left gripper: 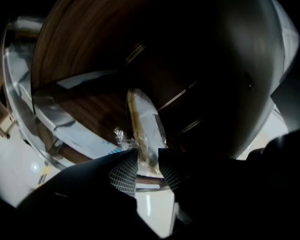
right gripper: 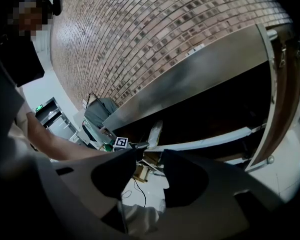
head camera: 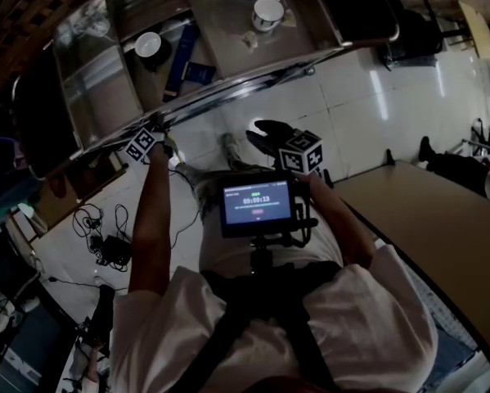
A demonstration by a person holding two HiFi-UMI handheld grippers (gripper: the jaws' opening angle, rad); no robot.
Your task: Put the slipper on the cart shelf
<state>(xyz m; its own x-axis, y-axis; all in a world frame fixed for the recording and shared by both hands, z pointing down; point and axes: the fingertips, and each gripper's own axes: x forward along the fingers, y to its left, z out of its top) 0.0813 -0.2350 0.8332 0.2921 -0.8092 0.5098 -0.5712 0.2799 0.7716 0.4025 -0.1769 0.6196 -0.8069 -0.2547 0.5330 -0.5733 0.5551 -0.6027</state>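
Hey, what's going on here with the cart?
A person holds a tool in each hand at a steel cart. The left tool reaches into the cart. Its jaws stand apart around the near end of a plastic-wrapped slipper, which lies on a shelf. The right tool hangs back from the cart, open and empty.

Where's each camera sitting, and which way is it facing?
Head view: on the head, facing down onto the stainless-steel cart; arms, torso show.
Left gripper view: on the left gripper, facing the clear-wrapped pale slipper; parted jaws show.
Right gripper view: on the right gripper, facing the cart's side; left forearm shows.
Shared: both gripper views show the slipper.
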